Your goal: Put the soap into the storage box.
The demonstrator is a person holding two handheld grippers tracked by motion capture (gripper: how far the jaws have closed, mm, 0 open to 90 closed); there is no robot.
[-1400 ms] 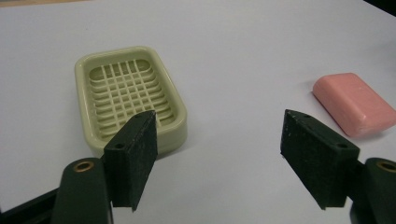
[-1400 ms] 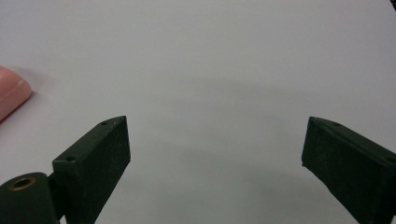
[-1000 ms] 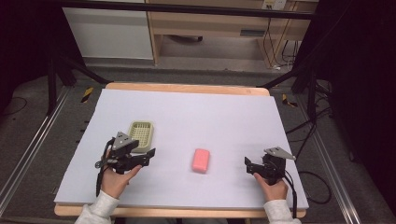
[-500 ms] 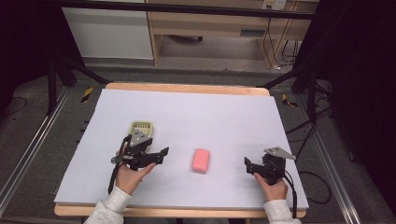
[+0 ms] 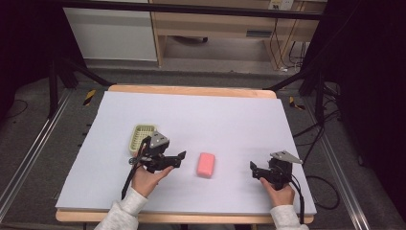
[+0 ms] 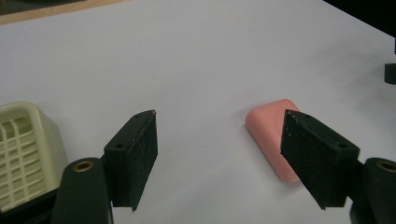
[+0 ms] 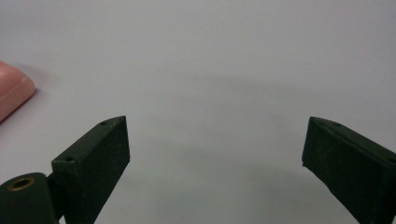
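The soap bar [image 5: 206, 164] is plain pink. Left of it, the cream-yellow basket [image 5: 142, 137] has a grid pattern. Both lie on a pale lilac sheet [image 5: 225, 120] edged by light wood. The grippers' jaws are black.

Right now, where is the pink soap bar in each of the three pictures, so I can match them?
High view: the pink soap bar lies on the white table, between the left gripper and the right gripper.
Left gripper view: the bar is right of centre, partly behind the right-hand jaw.
Right gripper view: one corner shows at the left edge.
Shared landmark: the white table.
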